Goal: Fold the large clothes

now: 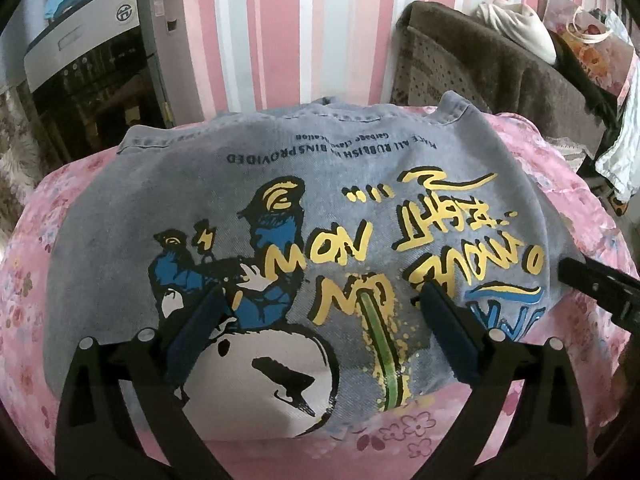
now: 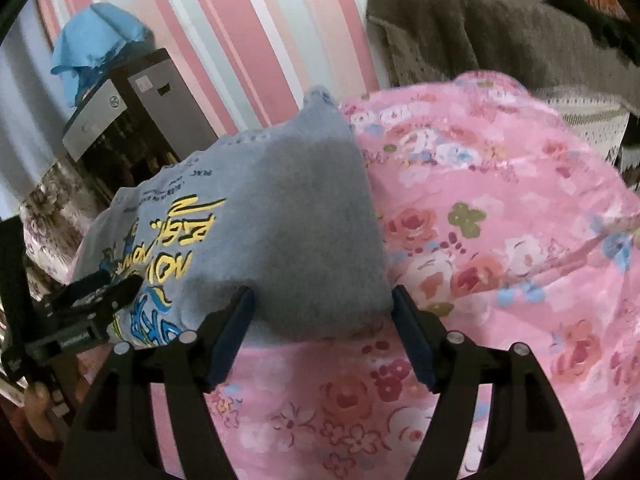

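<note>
A folded grey denim garment (image 1: 304, 208) with a blue, yellow and white cartoon print lies flat on a pink floral bedspread (image 1: 36, 272). My left gripper (image 1: 320, 292) is open above its near half, holding nothing. My right gripper (image 2: 322, 296) is open at the garment's near right corner (image 2: 304, 216), its fingers to either side of the corner. The right gripper's tip (image 1: 592, 284) shows at the garment's right edge in the left wrist view. The left gripper (image 2: 80, 308) shows at the left of the right wrist view.
A pink striped wall (image 1: 280, 20) runs behind the bed. A grey and black appliance (image 1: 100, 64) with a blue cloth (image 2: 96, 44) on top stands at the back left. A brown blanket-covered seat (image 1: 500, 72) with bags and clothes stands at the back right.
</note>
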